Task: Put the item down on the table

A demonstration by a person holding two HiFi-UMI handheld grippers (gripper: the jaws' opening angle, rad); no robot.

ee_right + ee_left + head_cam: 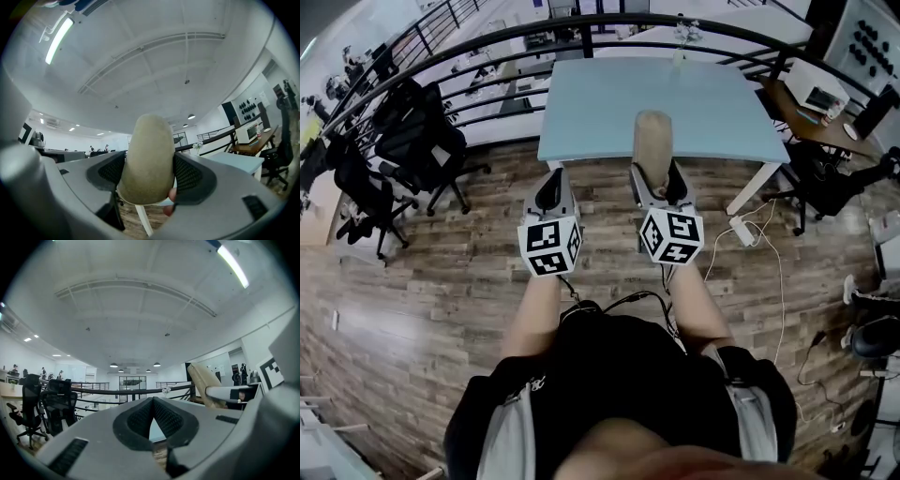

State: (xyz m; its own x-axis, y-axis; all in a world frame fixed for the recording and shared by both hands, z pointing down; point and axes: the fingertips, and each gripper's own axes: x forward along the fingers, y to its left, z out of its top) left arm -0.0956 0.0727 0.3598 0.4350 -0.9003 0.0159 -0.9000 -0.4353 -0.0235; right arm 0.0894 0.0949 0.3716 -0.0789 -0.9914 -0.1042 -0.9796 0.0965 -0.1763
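We look down from the person's head at two hand-held grippers, side by side over a wood-plank floor (441, 281).

The right gripper (661, 183) is clamped on the item (652, 141), a tan, elongated thing with a rounded end. Its long axis runs from 6 o'clock to 12 o'clock, pointing away from the person. The table (609, 103) lies straight ahead at 12 o'clock. From above, the item's far tip overlaps the table's near edge, but we cannot tell how high it is held above the top. We judge the coming move to be a reach forward and down with the right hand, which is the one carrying the load. The left gripper (551, 192) sits at 9 o'clock from the right one. Its jaws are closed together on nothing.

From the right gripper's own camera, the item fills the gap between the jaws. Its surface looks matte and slightly fuzzy, like felt or suede, with a thin pale rim along the lower edge. It may be a soft slipper; we cannot be sure. The jaw pads are black with a fine cross-hatched grip texture, set in smooth grey plastic bodies. A cube with black-and-white square markers (672, 234) sits at the back of each gripper.

The table has a smooth, pale blue rectangular top on white legs. Black office chairs (422, 141) stand at 10 o'clock.
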